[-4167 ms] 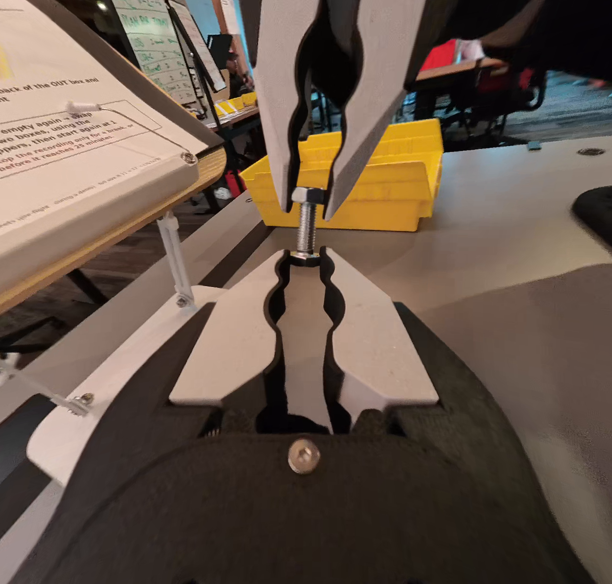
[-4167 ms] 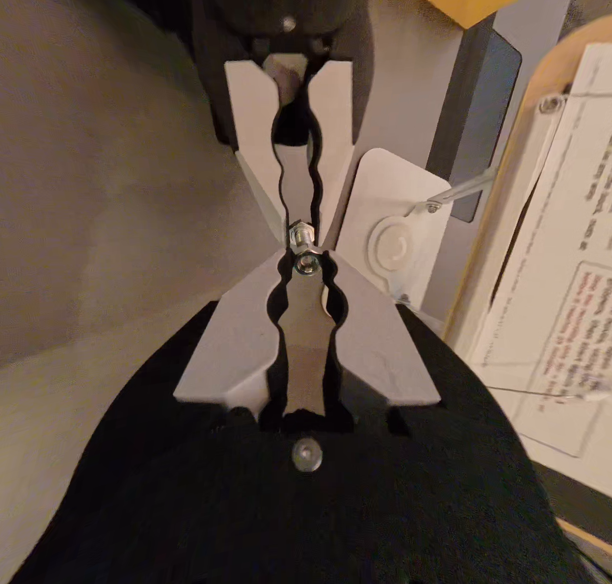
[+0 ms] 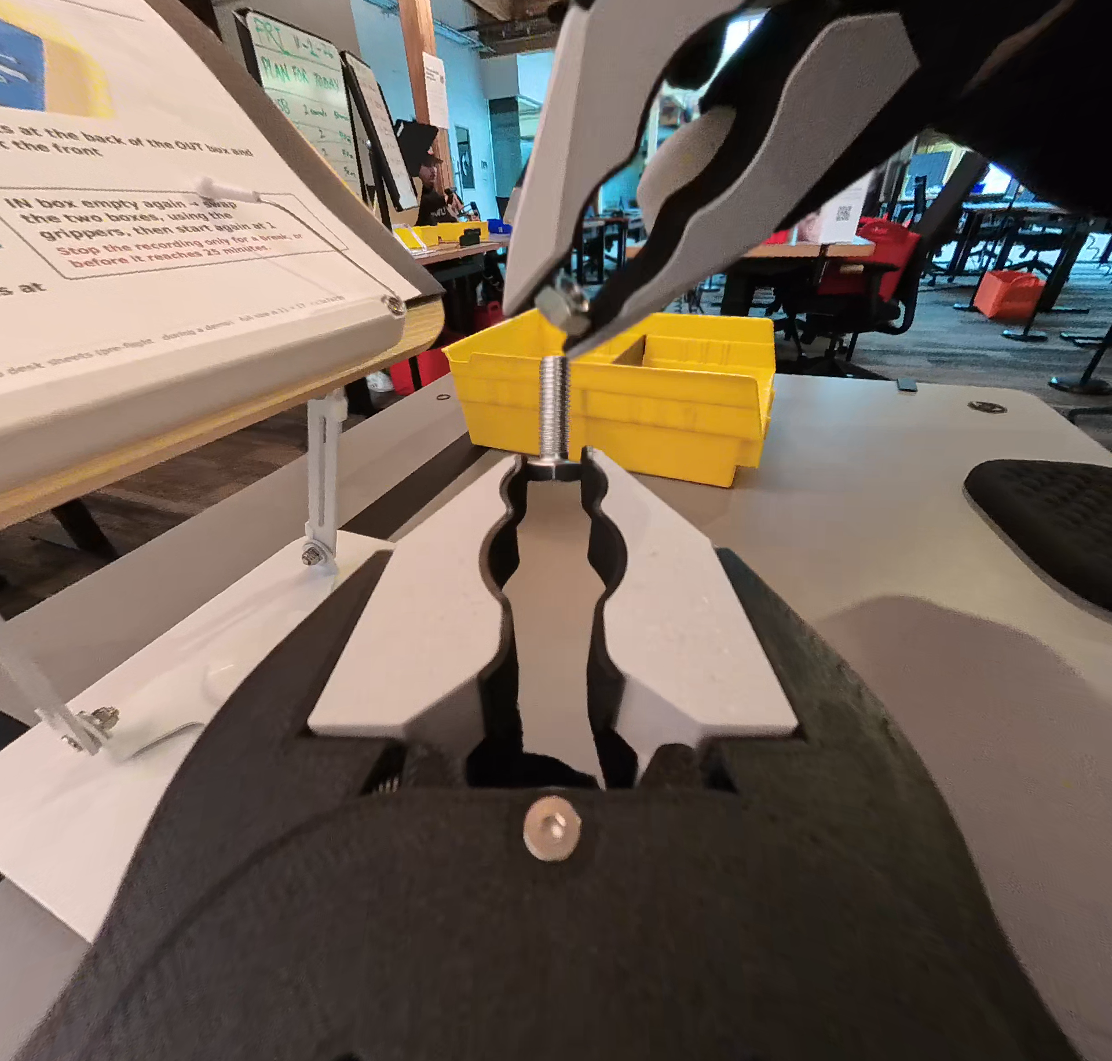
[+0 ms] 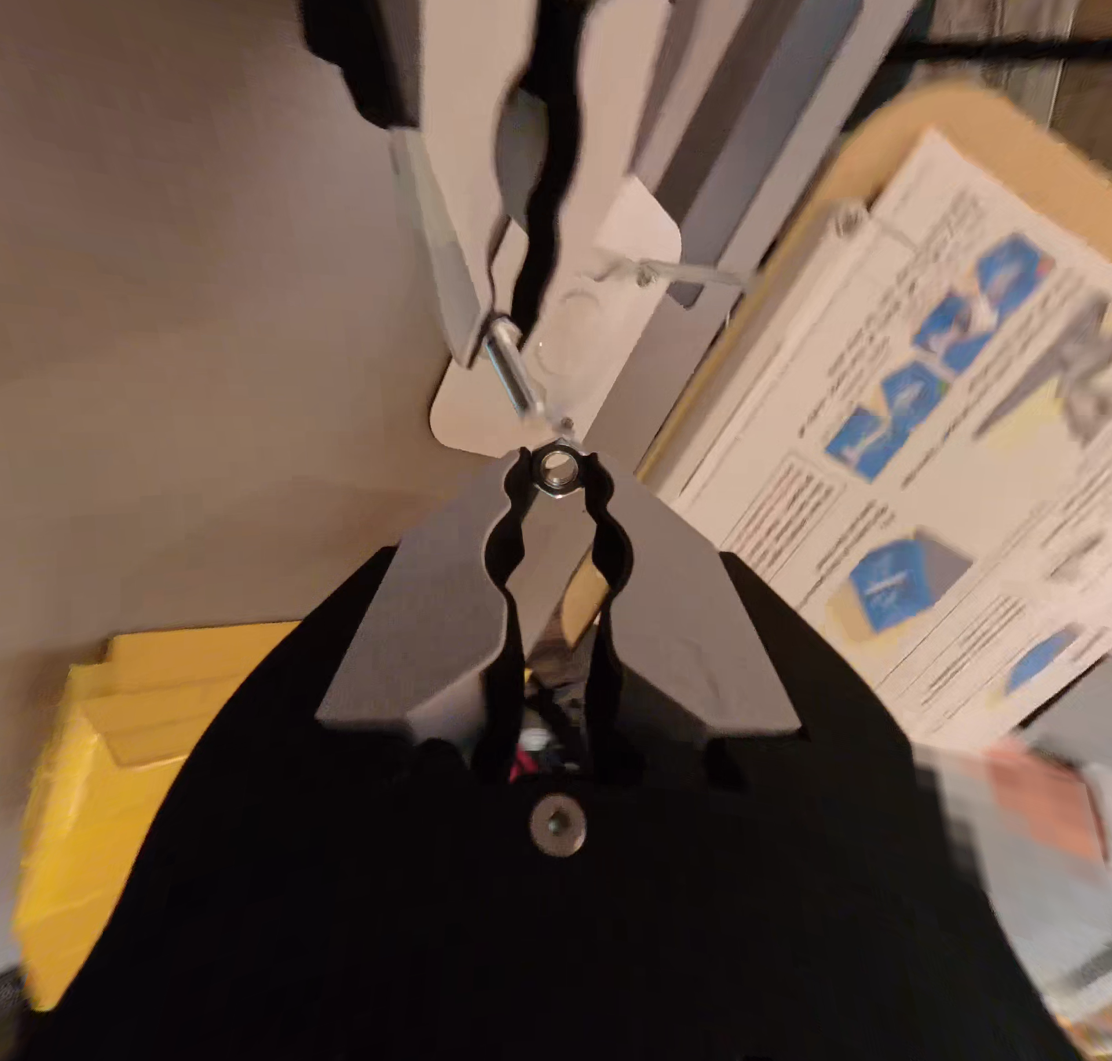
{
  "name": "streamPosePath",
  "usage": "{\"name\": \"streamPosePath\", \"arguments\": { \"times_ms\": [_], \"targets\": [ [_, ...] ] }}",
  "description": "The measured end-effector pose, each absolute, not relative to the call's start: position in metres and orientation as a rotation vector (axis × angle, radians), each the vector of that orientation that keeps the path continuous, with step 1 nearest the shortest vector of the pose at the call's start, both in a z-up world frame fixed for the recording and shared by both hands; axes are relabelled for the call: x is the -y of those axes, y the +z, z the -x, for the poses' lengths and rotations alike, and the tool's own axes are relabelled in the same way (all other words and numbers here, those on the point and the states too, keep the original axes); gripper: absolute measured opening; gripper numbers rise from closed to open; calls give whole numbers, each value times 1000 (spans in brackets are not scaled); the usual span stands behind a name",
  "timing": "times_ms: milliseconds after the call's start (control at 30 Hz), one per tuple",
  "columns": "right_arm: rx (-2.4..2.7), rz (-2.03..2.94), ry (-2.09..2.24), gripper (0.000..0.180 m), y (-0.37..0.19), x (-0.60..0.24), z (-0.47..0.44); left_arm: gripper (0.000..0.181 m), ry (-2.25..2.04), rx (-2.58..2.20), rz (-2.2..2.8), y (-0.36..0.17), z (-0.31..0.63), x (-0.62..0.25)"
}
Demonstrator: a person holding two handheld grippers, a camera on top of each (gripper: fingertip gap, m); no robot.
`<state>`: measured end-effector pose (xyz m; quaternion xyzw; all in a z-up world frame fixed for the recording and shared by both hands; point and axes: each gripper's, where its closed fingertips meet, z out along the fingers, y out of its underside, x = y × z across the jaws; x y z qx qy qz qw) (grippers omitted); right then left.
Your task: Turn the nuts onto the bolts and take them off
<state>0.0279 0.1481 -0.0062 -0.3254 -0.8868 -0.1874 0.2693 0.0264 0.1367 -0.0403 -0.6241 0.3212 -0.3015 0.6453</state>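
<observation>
A pale grey bench point(image 3: 872, 490) carries a yellow bin point(image 3: 662, 418) at its far side, a dark mesh pad point(image 3: 1047, 520) to the right and a white stand base point(image 3: 180, 701) holding a tilted board with printed instruction sheets point(image 3: 150, 220). Beyond it lies an open workroom with whiteboards, a wooden post, desks and red chairs. The left gripper point(image 3: 554, 471) is clenched on the head of the bolt point(image 3: 553, 406), which stands upright with its threaded end up. Just above, clear of the thread tip, the right gripper point(image 3: 565, 316) pinches the nut point(image 3: 556, 310), tilted. Only the right wrist view looks straight through the nut point(image 4: 556, 469) and shows its empty hole, with the bolt point(image 4: 508, 370) slanting beyond it, blurred; only the left wrist view shows the room.
</observation>
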Motion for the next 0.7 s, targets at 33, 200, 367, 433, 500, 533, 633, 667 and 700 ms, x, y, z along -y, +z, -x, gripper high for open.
{"name": "streamPosePath", "arguments": {
  "times_ms": [33,200,367,433,500,533,633,667,700],
  "targets": [
    [2339,967,-474,15,0,-152,-34,16,-681,-729,1419,-40,-25,-137],
    [1918,1642,-212,16,23,-196,-126,16,-677,-707,1420,-39,-20,-139],
    [1525,2142,-127,16,-18,-228,-256,16,-676,-703,1430,-42,-22,-141],
    [1451,2272,-79,16,-49,-231,-289,16,-675,-707,1433,-43,-23,-141],
    [1429,2377,-11,15,-85,-231,-309,16,-675,-708,1438,-46,-25,-141],
    [1426,2430,10,15,-103,-231,-317,16,-673,-711,1441,-47,-25,-141],
    [1451,2540,40,15,-150,-229,-331,16,-653,-723,1446,-49,-25,-141],
    [1451,2563,62,15,-161,-228,-332,16,-653,-720,1446,-49,-25,-142],
    [1458,2583,64,16,-170,-227,-334,16,-655,-716,1447,-49,-24,-142]
  ]
}}
